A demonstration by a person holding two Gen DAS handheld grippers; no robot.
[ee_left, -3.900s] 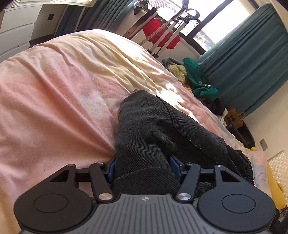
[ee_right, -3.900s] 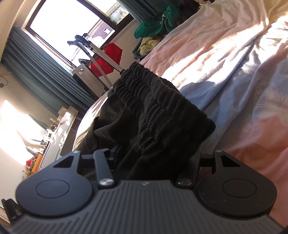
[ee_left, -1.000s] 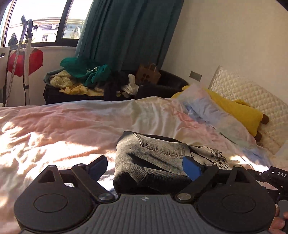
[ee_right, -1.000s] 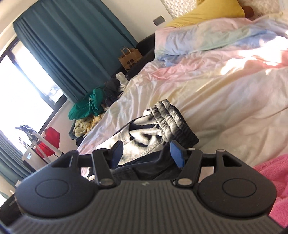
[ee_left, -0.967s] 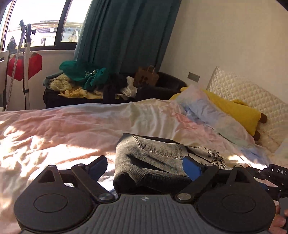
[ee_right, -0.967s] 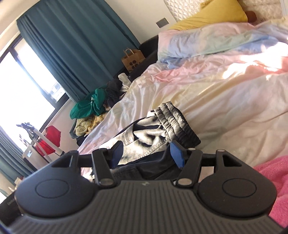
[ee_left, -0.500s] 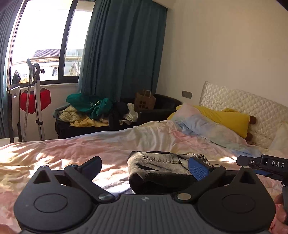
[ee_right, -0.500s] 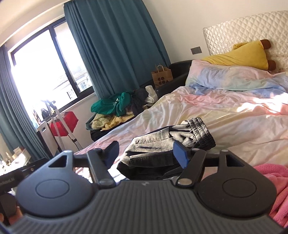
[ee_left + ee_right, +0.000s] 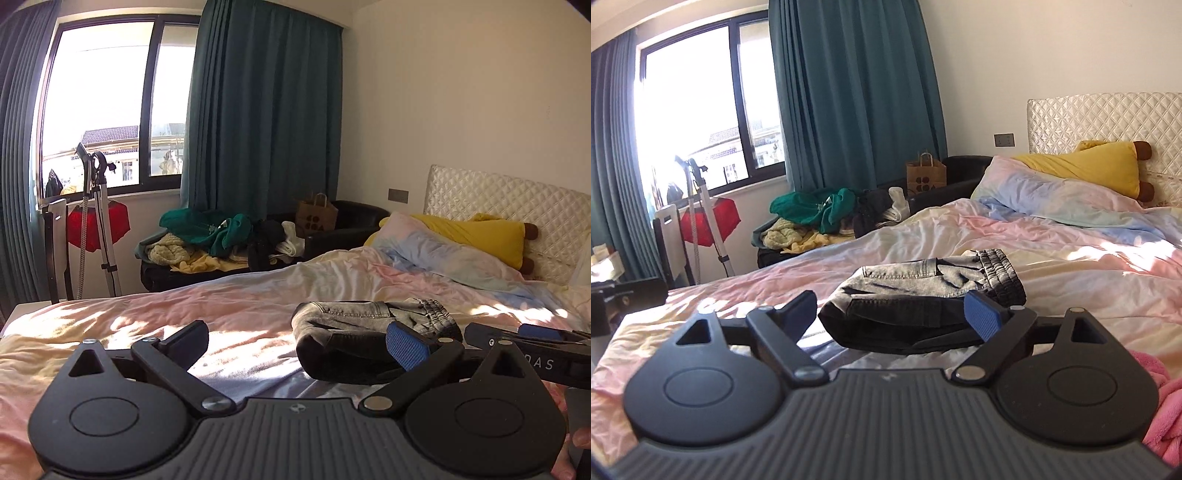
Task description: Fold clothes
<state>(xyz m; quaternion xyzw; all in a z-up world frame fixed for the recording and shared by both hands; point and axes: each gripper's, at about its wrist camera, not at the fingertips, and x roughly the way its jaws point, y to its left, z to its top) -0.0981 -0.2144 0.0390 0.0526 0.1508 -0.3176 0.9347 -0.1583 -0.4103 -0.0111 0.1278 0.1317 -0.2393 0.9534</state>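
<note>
both grippers have let go and pulled back: left gripper (image 9: 295, 343) and right gripper (image 9: 890, 314) hang with jaws spread, empty. the grey jeans (image 9: 923, 291) lie folded mid-bed (image 9: 1071, 266), away from its edges. this garment looks done.
</note>
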